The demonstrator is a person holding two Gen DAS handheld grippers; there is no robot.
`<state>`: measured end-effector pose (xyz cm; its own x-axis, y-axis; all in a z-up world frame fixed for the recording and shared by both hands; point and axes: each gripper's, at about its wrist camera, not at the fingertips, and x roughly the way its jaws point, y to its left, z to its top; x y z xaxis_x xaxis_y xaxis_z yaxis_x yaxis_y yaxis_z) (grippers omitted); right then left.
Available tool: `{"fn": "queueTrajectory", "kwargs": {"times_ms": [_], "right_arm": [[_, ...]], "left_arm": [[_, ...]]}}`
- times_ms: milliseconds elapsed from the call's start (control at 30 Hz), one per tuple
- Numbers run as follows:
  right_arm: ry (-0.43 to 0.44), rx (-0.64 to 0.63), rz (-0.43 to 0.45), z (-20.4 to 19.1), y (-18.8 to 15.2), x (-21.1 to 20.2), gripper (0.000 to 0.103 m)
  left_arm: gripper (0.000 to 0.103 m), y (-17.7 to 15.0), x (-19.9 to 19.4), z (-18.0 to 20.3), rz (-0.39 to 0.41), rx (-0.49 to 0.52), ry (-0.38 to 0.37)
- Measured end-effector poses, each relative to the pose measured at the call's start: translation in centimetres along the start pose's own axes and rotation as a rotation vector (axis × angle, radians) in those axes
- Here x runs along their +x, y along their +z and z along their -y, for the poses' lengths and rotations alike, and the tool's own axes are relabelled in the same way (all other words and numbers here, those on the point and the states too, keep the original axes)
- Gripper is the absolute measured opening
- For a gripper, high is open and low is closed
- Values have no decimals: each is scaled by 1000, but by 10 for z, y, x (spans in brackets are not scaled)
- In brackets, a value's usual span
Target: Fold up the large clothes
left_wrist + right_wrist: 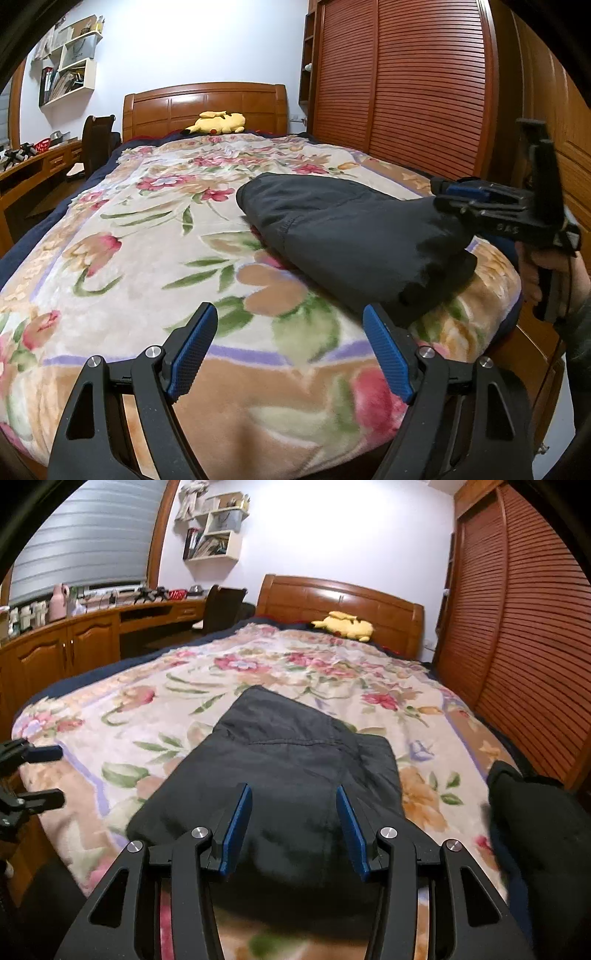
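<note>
Both of your grippers, left gripper (pixel 290 350) and right gripper (pixel 293 832), have fingers spread, gripping nothing, since the dark garment (pixel 280 775) rests folded on the bed (pixel 147 240).

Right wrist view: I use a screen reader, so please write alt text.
A dark folded garment lies on a floral blanket, with the open right gripper above its near end. A yellow plush toy sits by the wooden headboard.

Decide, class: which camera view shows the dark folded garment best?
The right wrist view: the dark folded garment fills the centre, top and seam visible. The left wrist view shows it obliquely at the side, its near end partly hidden by the right gripper.
</note>
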<state>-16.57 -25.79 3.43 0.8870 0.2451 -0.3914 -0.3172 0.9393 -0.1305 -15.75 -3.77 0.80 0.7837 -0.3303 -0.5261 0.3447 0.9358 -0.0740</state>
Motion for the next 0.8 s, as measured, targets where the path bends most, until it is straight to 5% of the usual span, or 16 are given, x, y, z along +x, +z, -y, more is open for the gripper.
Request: {"fn": "queueTrajectory", "kwargs": {"times_ms": [267, 800], "right_arm": [[70, 76, -195, 38, -36, 43, 49], [58, 78, -171, 32, -53, 29, 49]], "left_arm": [[82, 11, 18, -8, -8, -1, -12], [82, 45, 83, -5, -45, 44, -64]]}}
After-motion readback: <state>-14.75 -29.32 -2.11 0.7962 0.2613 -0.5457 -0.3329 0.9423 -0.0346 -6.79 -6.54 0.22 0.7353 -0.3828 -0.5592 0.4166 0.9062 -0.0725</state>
